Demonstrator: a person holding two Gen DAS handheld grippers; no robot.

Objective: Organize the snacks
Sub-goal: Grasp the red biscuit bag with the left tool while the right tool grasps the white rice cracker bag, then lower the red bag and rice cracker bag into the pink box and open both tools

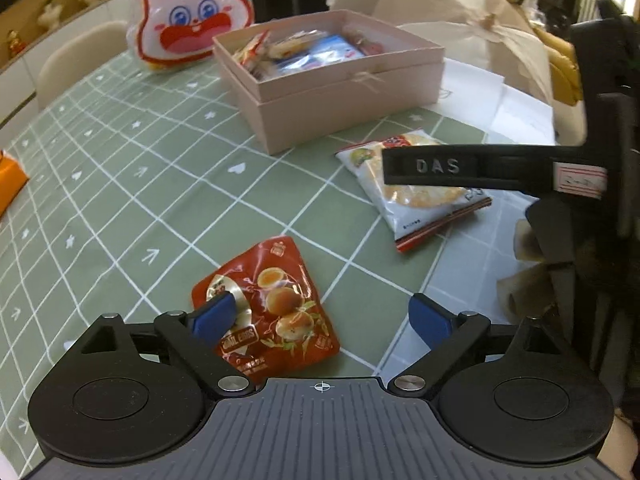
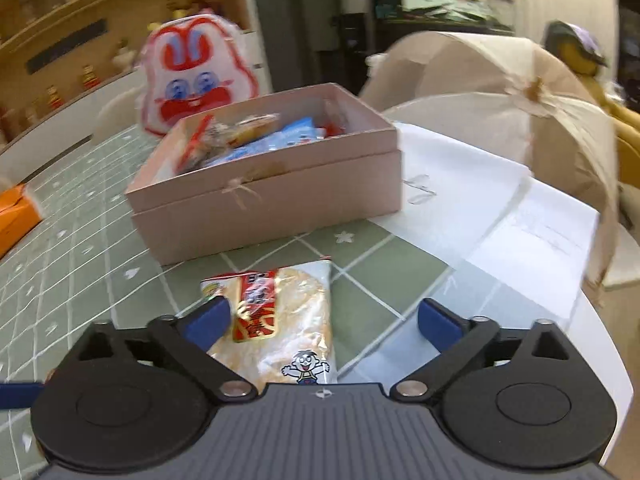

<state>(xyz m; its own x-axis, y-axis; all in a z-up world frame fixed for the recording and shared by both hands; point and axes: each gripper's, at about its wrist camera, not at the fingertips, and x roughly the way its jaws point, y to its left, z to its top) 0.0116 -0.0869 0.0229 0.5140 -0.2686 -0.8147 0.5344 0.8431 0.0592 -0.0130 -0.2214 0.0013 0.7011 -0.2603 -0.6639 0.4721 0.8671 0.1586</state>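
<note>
A pink box [image 1: 344,92] holding several snack packets stands on the green checked tablecloth [image 1: 120,184]; it also shows in the right wrist view [image 2: 280,200]. A red quail-egg packet [image 1: 272,304] lies flat just in front of my left gripper [image 1: 320,318], which is open, its left pad over the packet's edge. A white rice-cracker packet [image 1: 416,200] lies to the right, partly hidden by the right gripper's black body [image 1: 480,168]. In the right wrist view that packet [image 2: 288,320] lies between the fingers of my open right gripper [image 2: 324,320].
A red and white rabbit-shaped bag [image 1: 188,12] stands behind the box. An orange box [image 1: 8,184] sits at the left edge. White paper sheets [image 2: 500,216] lie to the right of the box near the table's rim. A covered chair [image 2: 500,92] stands beyond.
</note>
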